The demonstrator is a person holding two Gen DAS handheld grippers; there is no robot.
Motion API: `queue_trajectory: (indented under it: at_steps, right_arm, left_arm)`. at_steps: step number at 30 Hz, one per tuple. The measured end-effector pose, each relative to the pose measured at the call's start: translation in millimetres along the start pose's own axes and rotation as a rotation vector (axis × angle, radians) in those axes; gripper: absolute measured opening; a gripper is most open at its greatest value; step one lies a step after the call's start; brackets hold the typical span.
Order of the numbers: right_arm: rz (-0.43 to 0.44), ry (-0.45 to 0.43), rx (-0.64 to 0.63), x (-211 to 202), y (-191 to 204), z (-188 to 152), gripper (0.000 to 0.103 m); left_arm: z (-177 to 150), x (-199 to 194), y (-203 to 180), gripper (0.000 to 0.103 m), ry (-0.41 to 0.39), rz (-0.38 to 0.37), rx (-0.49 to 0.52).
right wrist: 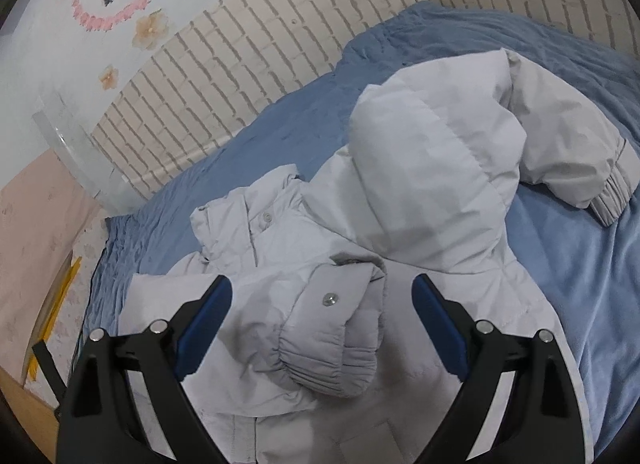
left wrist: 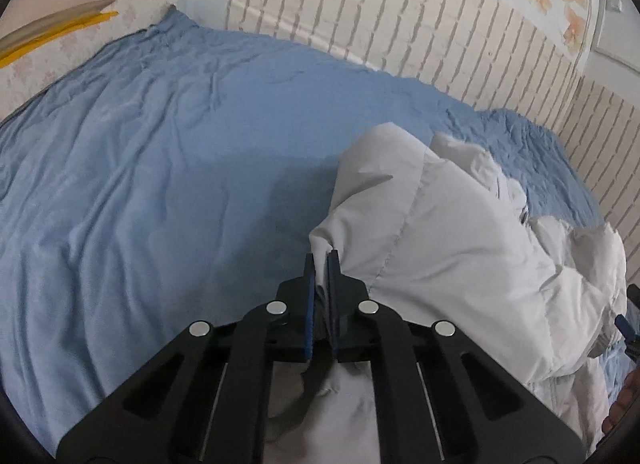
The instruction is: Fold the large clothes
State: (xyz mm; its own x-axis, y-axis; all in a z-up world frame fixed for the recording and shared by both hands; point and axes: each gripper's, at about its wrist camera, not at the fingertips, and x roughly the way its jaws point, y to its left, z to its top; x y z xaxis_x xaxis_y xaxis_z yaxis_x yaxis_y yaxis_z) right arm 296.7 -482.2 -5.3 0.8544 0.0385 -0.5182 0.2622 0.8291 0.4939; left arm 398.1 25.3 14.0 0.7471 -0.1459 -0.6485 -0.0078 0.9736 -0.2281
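No readable txt, labels or nos. anywhere.

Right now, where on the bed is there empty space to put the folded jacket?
The widest bare stretch of blue sheet lies left of the white jacket, out toward the brick-pattern wall. A smaller bare patch sits below the far sleeve's cuff. It is crowded around the near cuff, between the right gripper's open fingers.

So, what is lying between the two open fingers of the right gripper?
In the right wrist view, a folded-over sleeve cuff of the pale grey jacket lies between them, untouched.
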Motion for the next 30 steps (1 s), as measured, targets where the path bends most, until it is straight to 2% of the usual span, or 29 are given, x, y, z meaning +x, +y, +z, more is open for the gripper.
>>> queue_trajectory:
  at_steps: [2,5,6,8,10,11,13,14,15,16,17,18,19,22,25,27,29,30]
  right_arm:
    - [0.004,-0.005,-0.006,-2,0,1,0.091]
    - [0.004,-0.005,-0.02,-3,0,1,0.091]
    - [0.002,-0.003,-0.021,-3,0,1,0.091]
    - [0.003,0.003,-0.017,-1,0,2,0.091]
    - [-0.003,0.011,-0.028,3,3,0,0.091]
    - [-0.003,0.018,-0.038,5,6,-2,0.091]
    - [0.001,0.032,-0.053,9,13,-6,0.091]
    - [0.006,0.036,-0.06,10,16,-7,0.091]
    - [0.009,0.038,-0.068,10,20,-8,0.091]
    - [0.01,0.037,-0.073,10,22,-9,0.091]
    - [0.012,0.037,-0.076,10,23,-8,0.091]
    - [0.014,0.034,-0.078,9,24,-8,0.091]
    - [0.014,0.031,-0.078,9,24,-7,0.091]
    - [0.005,0.025,-0.069,8,21,-6,0.091]
    - [-0.003,0.026,-0.048,7,15,-5,0.091]
    - [-0.005,0.026,-0.049,7,13,-5,0.091]
    - [-0.004,0.029,-0.05,8,13,-5,0.091]
    - [-0.003,0.032,-0.051,9,12,-5,0.091]
  left_arm:
    - [4,-11,5,0.0,-0.041,0.053,0.003]
    - [11,-30,33,0.0,-0.109,0.212,-0.023]
    - [14,-35,47,0.0,-0.115,0.242,-0.048]
    - [16,-42,76,0.0,-0.106,0.251,-0.115]
    - [14,-40,86,0.0,-0.08,0.231,-0.145]
    - [14,-37,85,0.0,-0.075,0.197,-0.151]
    - [13,-23,70,0.0,-0.017,0.047,-0.133]
    - [11,-13,55,0.005,0.023,-0.022,-0.098]
    - [9,-5,41,0.011,0.051,-0.059,-0.057]
    - [7,1,29,0.038,0.071,-0.078,-0.017]
    - [3,6,15,0.079,0.091,-0.077,0.022]
    - [1,9,6,0.095,0.09,-0.064,0.046]
    - [1,9,3,0.1,0.08,-0.056,0.052]
    - [2,13,5,0.1,0.094,-0.062,0.022]
    - [-6,25,16,0.1,0.141,-0.073,-0.021]
    - [-15,27,16,0.08,0.154,-0.102,-0.02]
    - [-17,28,8,0.037,0.149,-0.119,0.009]
    - [-17,28,2,0.031,0.145,-0.126,0.018]
